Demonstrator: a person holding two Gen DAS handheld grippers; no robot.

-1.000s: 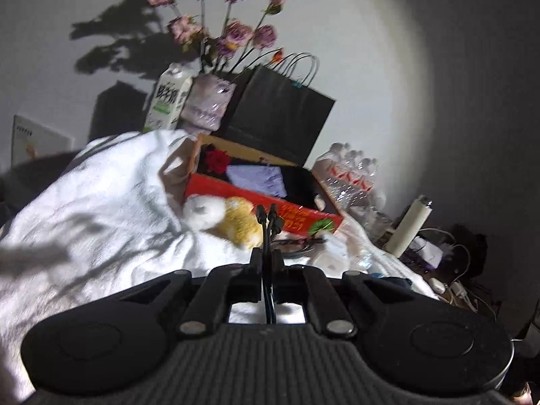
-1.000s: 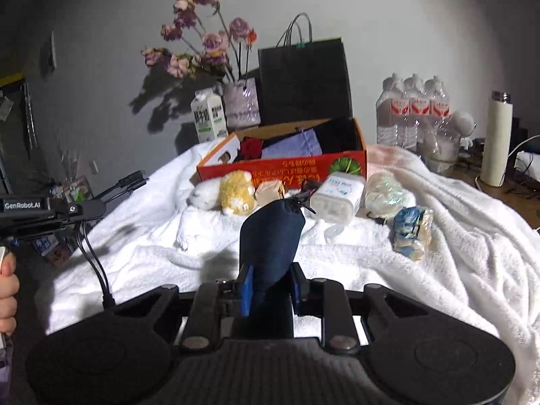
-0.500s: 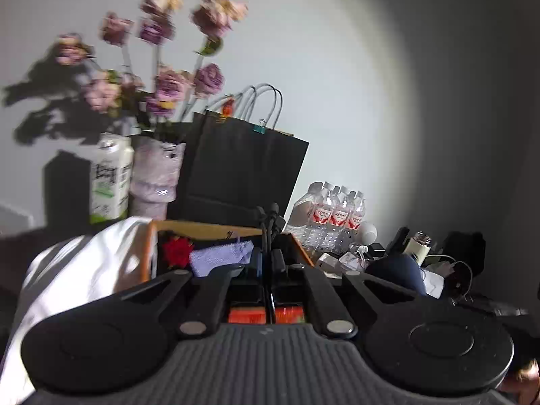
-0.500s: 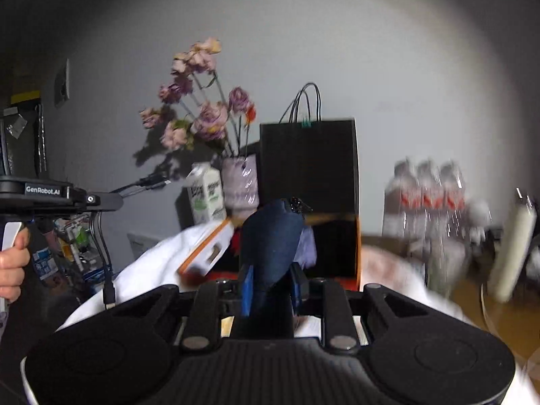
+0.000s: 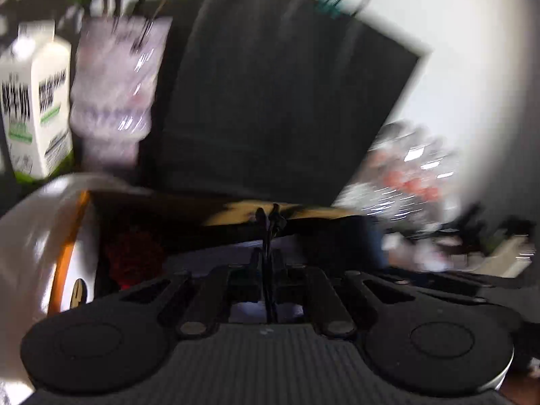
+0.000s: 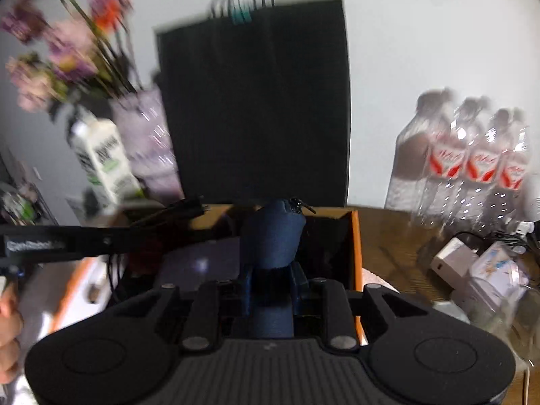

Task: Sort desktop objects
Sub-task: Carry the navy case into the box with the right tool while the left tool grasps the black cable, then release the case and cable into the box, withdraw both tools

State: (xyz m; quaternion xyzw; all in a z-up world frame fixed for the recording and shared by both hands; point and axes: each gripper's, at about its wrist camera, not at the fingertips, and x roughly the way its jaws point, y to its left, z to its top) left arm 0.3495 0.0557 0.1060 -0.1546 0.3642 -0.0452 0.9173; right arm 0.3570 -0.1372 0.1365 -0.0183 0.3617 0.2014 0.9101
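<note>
My right gripper [image 6: 270,270] is shut on a dark blue zip pouch [image 6: 271,236] and holds it upright over the open orange cardboard box [image 6: 356,246]. The pouch hides the fingertips. My left gripper [image 5: 268,217] is shut with nothing between its fingers. It hovers over the same box [image 5: 67,246], which holds a red flower [image 5: 131,256] and a lilac cloth [image 6: 195,266]. The left gripper also shows in the right wrist view [image 6: 199,204], reaching in from the left. Both views are blurred.
A black paper bag [image 6: 253,101] stands behind the box. A vase of flowers [image 6: 145,135] and a milk carton [image 6: 101,162] stand at the left. Water bottles [image 6: 472,155] stand at the right, with chargers and cables [image 6: 452,263] on the wooden desk.
Both grippers have moved forward from above the white blanket to above the box. The right one still holds the pouch. The left one stays shut.
</note>
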